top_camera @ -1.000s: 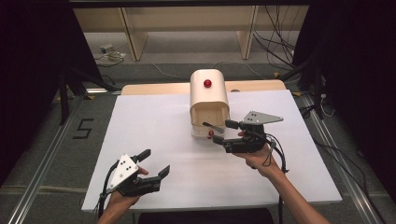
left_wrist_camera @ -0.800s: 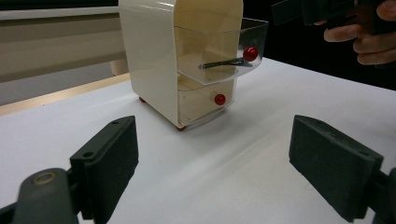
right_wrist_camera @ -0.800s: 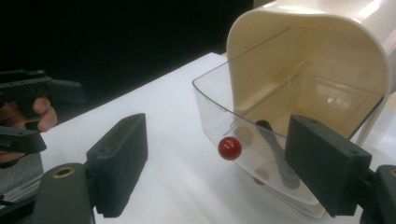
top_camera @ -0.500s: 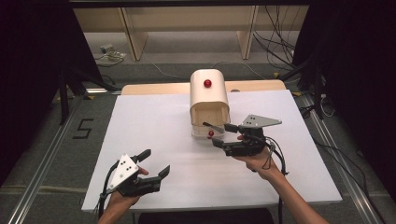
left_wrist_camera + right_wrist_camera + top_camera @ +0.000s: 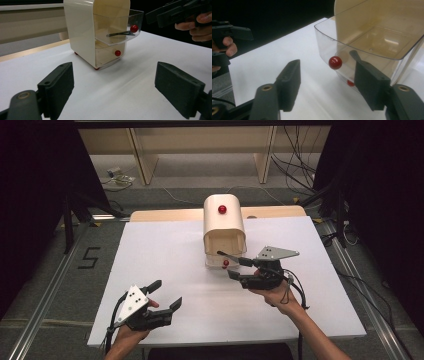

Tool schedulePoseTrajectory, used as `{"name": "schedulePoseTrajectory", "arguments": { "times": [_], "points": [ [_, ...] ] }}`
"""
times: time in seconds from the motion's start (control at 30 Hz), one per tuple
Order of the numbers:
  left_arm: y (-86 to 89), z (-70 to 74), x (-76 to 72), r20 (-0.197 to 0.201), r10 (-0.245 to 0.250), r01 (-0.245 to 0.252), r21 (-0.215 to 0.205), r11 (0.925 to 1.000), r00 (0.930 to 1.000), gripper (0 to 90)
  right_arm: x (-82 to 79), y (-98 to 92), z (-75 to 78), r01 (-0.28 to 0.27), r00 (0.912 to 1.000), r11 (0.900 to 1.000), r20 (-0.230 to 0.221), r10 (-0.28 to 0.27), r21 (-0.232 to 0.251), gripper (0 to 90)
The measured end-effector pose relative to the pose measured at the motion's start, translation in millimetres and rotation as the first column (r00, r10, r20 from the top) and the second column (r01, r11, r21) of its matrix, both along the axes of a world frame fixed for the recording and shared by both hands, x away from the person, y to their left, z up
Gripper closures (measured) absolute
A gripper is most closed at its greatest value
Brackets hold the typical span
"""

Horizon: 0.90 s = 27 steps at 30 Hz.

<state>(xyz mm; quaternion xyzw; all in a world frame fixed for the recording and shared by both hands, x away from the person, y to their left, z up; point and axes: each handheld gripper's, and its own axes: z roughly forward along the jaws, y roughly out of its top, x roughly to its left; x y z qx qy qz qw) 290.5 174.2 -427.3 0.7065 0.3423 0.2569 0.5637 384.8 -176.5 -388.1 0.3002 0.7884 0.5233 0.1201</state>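
A cream mini cabinet (image 5: 224,222) stands at the table's far middle, with a red knob (image 5: 222,209) on its top. Its clear upper drawer (image 5: 372,42) is pulled out, and there is a closed lower drawer (image 5: 110,53) beneath. My right gripper (image 5: 224,263) points at the cabinet front. Its jaws have just been closing and stand either side of the upper drawer's red knob (image 5: 335,62) without touching it. In the right gripper view the knob sits just ahead of the gap. My left gripper (image 5: 169,293) rests open at the near left, holding nothing.
The white table (image 5: 165,245) has a wooden board (image 5: 165,215) along its far edge. Cables (image 5: 295,165) and shelf legs lie on the floor behind it. A "5" mark (image 5: 87,257) is on the floor at the left. Dark curtains flank both sides.
The right gripper's jaws have narrowed around the drawer knob while the hand barely shifted. The left gripper and the cabinet have stayed put.
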Motion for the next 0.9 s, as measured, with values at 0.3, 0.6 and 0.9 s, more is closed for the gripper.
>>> {"name": "schedulePoseTrajectory", "arguments": {
  "times": [0.3, 0.6, 0.9],
  "points": [
    [0.0, -0.2, -0.2, 0.001, 0.001, -0.001, 0.001, 1.0, 1.0, 15.6, -1.8, -2.2, -2.6, 0.013, 0.9997, 1.0, 0.019, -0.013, -0.023, 71.1],
    [-0.1, 0.0, 0.0, 0.002, 0.0, 0.0, 0.003, 1.0, 1.0, 15.6, 2.1, -3.9, -7.3, 0.041, 0.9991, 0.998, 0.016, -0.04, -0.044, 85.7],
    [-0.5, -0.4, 0.6, 0.001, 0.001, -0.001, 0.003, 1.0, 1.0, 15.6, 7.5, -6.9, -10.5, 0.082, 0.9965, 0.996, 0.022, -0.081, -0.043, 90.0]
  ]
}}
